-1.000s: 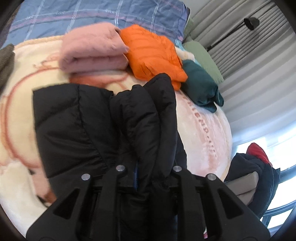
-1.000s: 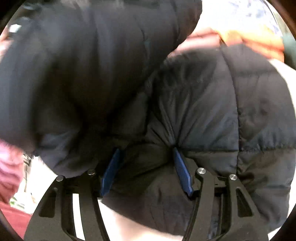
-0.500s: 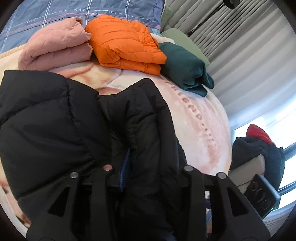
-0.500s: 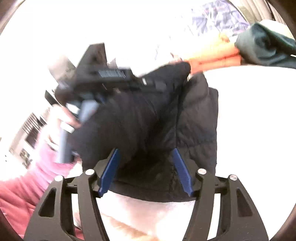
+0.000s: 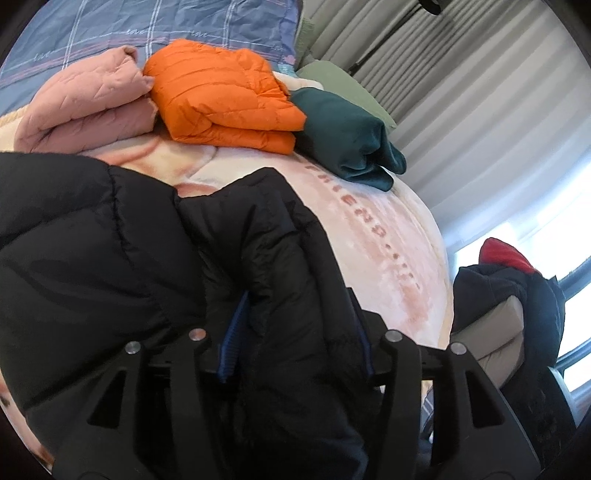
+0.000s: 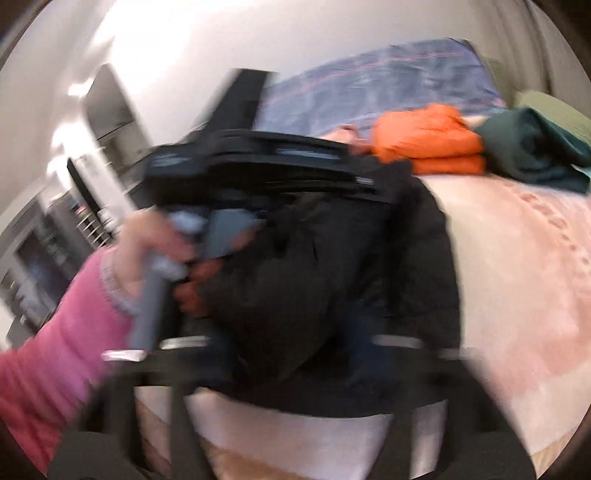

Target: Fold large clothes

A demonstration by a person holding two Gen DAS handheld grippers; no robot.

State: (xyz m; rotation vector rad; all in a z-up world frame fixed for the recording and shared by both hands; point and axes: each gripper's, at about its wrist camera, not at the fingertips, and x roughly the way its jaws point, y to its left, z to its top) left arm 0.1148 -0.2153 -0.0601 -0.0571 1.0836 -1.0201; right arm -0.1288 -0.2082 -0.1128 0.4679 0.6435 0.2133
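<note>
A black puffer jacket point(image 5: 92, 258) lies on a pink-and-cream blanket point(image 5: 369, 229) on the bed. My left gripper point(image 5: 295, 343) has a thick fold of the jacket bulging between its blue-padded fingers point(image 5: 231, 343), which stand wide apart. In the blurred right wrist view, my right gripper point(image 6: 295, 354) sits over the near hem of the jacket point(image 6: 332, 280); its fingers also look spread, with jacket fabric between them. The left gripper's body point(image 6: 258, 162) and the pink-sleeved hand point(image 6: 147, 251) holding it show above the jacket.
Folded pink point(image 5: 85, 103), orange point(image 5: 221, 96) and dark green point(image 5: 343, 136) garments lie in a row at the head of the bed. A blue plaid quilt point(image 5: 147, 29) is behind them. A chair with dark and red clothes point(image 5: 517, 295) stands at the right by curtains.
The left gripper's fingers have spread wider on the jacket fold. The right gripper has pulled back from the jacket, and its view now takes in the bed and the left gripper.
</note>
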